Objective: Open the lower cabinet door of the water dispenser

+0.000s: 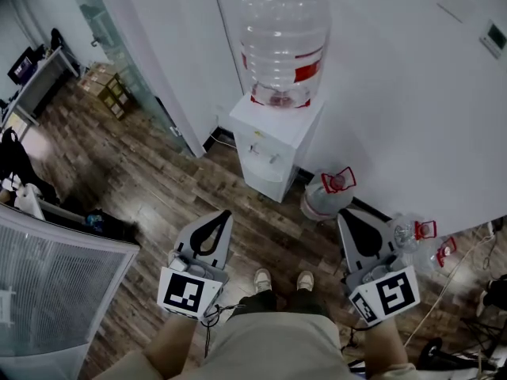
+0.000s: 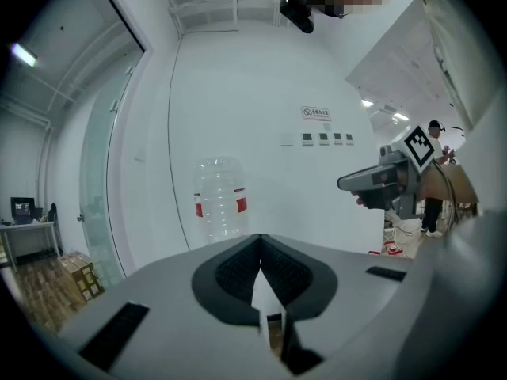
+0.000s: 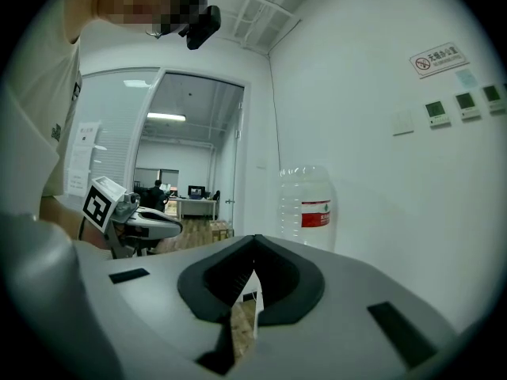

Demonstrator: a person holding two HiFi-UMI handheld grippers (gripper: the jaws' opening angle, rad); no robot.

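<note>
Head camera looked steeply down from standing height; water dispenser (image 1: 273, 145) upper centre, well off. Both gripper cameras sat low, facing nearly level toward the white wall (image 2: 261, 93). All three views shared the bottle (image 1: 283, 42).

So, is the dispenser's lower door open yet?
Shut, it seems: in the head view the water dispenser shows no door swung out from its front.

Soft, even indoor light filling every view; shadows showing faint. White wall (image 1: 396, 93) glowing bright, wooden floor (image 1: 119, 180) reading darker. Ceiling strip light (image 3: 165, 117) shining at 10 o'clock in right gripper view. Fisheye bending lines toward edges; black vignette ringing both gripper views. Left hand-held gripper (image 2: 260, 244) looking soft, close to lens.
</note>
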